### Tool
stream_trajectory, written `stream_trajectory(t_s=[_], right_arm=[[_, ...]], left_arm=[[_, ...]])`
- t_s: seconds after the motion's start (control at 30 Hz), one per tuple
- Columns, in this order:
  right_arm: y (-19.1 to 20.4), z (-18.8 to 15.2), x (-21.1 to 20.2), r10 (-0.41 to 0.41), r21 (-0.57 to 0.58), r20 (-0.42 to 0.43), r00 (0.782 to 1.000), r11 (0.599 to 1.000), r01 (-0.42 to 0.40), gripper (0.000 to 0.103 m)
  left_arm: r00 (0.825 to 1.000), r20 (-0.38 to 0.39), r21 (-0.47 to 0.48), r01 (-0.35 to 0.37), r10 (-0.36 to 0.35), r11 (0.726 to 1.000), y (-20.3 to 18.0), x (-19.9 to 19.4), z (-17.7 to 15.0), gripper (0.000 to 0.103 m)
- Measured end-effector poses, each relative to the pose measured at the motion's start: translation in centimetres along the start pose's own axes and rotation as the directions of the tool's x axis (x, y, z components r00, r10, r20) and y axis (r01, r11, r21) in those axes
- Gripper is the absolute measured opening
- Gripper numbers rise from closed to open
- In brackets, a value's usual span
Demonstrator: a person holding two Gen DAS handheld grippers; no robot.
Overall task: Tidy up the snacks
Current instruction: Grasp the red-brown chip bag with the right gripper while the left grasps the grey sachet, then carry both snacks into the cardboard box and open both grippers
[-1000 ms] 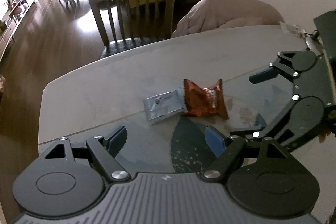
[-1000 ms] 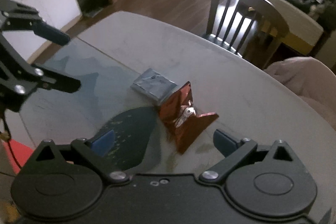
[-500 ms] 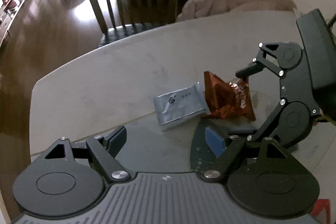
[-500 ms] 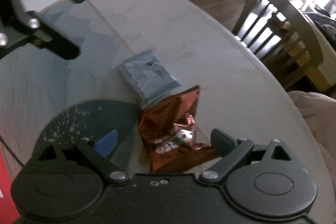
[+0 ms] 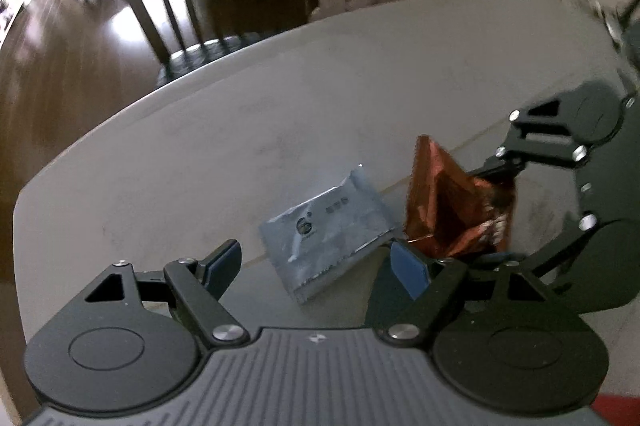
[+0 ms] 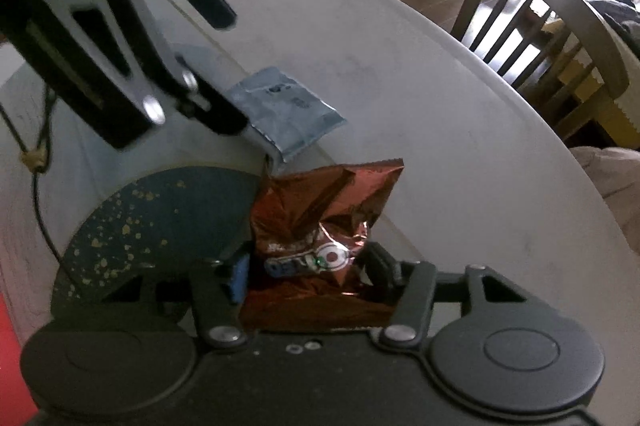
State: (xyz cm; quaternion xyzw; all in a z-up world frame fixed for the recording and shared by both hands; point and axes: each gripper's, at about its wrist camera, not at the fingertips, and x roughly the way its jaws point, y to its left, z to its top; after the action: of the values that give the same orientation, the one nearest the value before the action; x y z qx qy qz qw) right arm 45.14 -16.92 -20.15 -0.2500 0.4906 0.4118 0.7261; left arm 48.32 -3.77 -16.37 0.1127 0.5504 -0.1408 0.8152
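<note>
Both tongs lower, right tongs (image 6: 306, 272) closing on red pkt (image 6: 320, 210)

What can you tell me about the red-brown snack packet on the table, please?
The red-brown snack packet is a crinkled, shiny foil pouch with a crimped top edge and a small printed logo on its front. It stands propped up and creased on the pale table, beside the dark speckled plate. The right gripper is closing on its lower part, one of the fingers against each side. A silver packet lies flat just beyond it.
</note>
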Motion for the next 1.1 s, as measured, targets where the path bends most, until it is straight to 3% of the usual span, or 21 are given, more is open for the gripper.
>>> stream_trajectory(t_s=[0.2, 0.43, 0.63, 0.7, 0.9, 1.1], right_arm=[[0.3, -1.7, -0.9, -0.002, 0.055, 0.015, 1.0, 0.999, 0.001, 0.049], [0.8, -4.4, -2.4, 0.026, 0.108, 0.011, 1.0, 0.994, -0.027, 0.049], [1.1, -5.2, -3.2, 0.04, 0.151, 0.024, 0.999, 0.988, -0.043, 0.049], [1.0, -5.1, -3.2, 0.037, 0.181, 0.027, 0.999, 0.983, -0.041, 0.049], [0.5, -5.5, -3.6, 0.028, 0.249, 0.048, 0.998, 0.968, -0.04, 0.049], [0.5, -6.5, -4.5, 0.014, 0.318, 0.072, 0.997, 0.947, -0.036, 0.049]], left_arm=[[1.0, 0.001, 0.124, -0.004, 0.004, 0.992, -1.2, 2.1, 0.5, 0.082], [0.999, -0.045, 0.27, 0.031, -0.019, 0.962, -3.3, 4.0, 0.8, 0.083], [0.998, -0.045, 0.233, 0.05, -0.04, 0.971, -3.5, 3.9, 1.5, 0.08], [0.998, -0.041, 0.217, 0.059, -0.051, 0.974, -3.4, 3.7, 1.5, 0.066], [0.999, -0.006, 0.119, 0.044, -0.043, 0.992, -3.2, 2.8, 0.4, 0.044], [0.999, 0.007, 0.006, 0.04, -0.04, 0.999, -3.2, 1.7, -1.2, 0.044]])
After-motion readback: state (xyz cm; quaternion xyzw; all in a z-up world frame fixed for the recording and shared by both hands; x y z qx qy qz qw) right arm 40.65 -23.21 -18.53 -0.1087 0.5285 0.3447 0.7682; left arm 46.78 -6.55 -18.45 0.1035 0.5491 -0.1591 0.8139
